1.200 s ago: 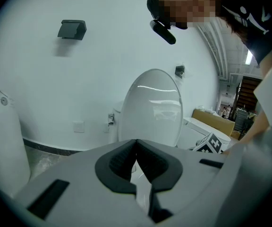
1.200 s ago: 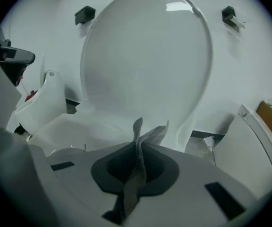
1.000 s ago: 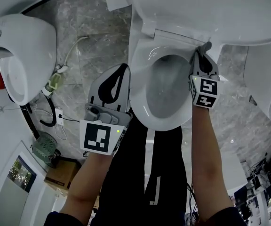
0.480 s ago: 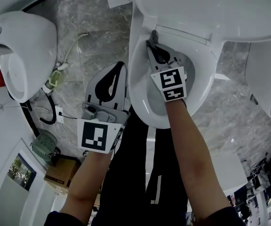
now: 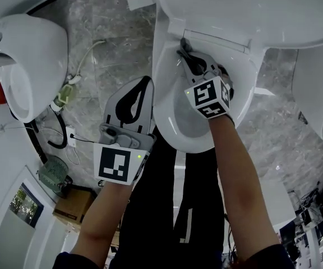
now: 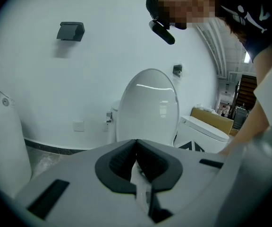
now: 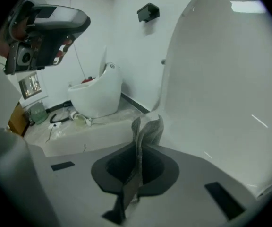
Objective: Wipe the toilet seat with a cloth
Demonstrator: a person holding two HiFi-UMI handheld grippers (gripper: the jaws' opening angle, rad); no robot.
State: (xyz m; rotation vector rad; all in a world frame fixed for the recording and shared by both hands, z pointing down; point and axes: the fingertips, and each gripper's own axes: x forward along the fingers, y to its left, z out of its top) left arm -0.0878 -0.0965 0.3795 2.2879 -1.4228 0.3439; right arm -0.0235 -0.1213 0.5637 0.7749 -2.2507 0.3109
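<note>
The white toilet has its lid [image 5: 245,7] raised, and its seat rim [image 5: 164,88] rings the bowl. My right gripper [image 5: 184,46] reaches over the bowl to the back left of the seat, close to the hinge. It is shut on a grey cloth [image 7: 150,129], whose folded end sticks up past the tips of the right gripper [image 7: 137,145], beside the lid [image 7: 221,79]. My left gripper [image 5: 148,80] hangs off the bowl's left side over the floor, shut, with no cloth in it. The left gripper [image 6: 136,142] faces the upright lid [image 6: 150,108].
A second white fixture [image 5: 32,66] stands at the left, with cables and a small bottle [image 5: 66,97] on the marble floor. Another white toilet [image 5: 318,94] sits at the right. A cardboard box [image 5: 74,206] lies near my left arm. My legs stand against the bowl's front.
The right gripper has swept with the cloth from the seat's right back side across to its back left, then eased slightly right. The left gripper has barely moved.
</note>
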